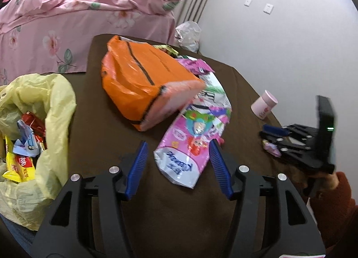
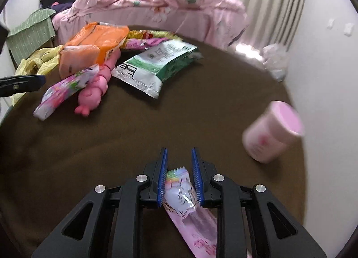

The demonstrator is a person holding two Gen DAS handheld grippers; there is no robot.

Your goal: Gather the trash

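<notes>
My left gripper is open over the brown table. A pink and white tissue wrapper lies between its blue fingers, close against the right one. A yellow trash bag holding several wrappers gapes at the left. My right gripper is shut on a small pink snack wrapper, which hangs back between the pads. In the left wrist view the right gripper hovers at the table's right edge. More trash lies farther off: a green and white packet and a pink wrapper.
An orange tissue pack sits mid-table with a pink toy pig beside it. A pink cup stands near the wall at the right. A bed with pink floral bedding and a clear plastic bag lie beyond the table.
</notes>
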